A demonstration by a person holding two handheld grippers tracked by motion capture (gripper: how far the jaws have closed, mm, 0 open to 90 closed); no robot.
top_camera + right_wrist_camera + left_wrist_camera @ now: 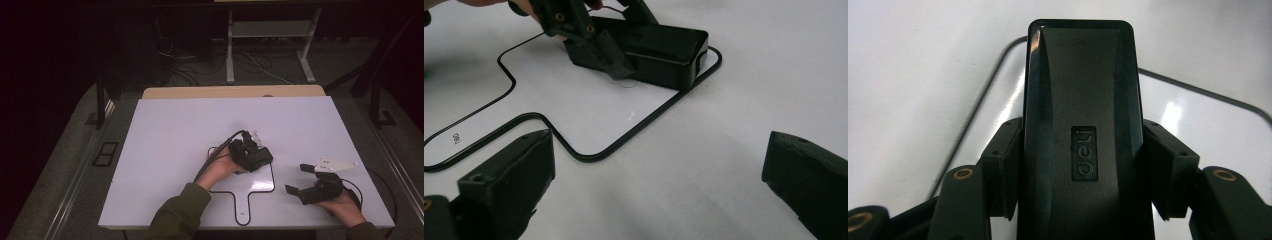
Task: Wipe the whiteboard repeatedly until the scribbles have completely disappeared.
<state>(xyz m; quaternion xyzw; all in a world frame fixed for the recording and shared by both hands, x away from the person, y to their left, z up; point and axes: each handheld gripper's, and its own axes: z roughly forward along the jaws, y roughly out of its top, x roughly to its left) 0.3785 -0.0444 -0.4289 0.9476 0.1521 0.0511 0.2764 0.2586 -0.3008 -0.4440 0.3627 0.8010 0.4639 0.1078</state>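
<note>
A black rectangular box marked "deli" (1080, 125) sits between the jaws of my left gripper (255, 155), which is shut on its two long sides. In the right gripper view the same box (664, 47) rests on the white board inside a black paddle-shaped outline (644, 120), near the outline's corner. My right gripper (301, 181) is held open above the board near the front right, with nothing between its jaws. It points left toward the box.
The white board (175, 140) covers most of the table, with a wooden strip (200, 92) along its far edge. The outline's handle (243, 207) points toward the front edge. A metal frame and cables lie on the floor behind.
</note>
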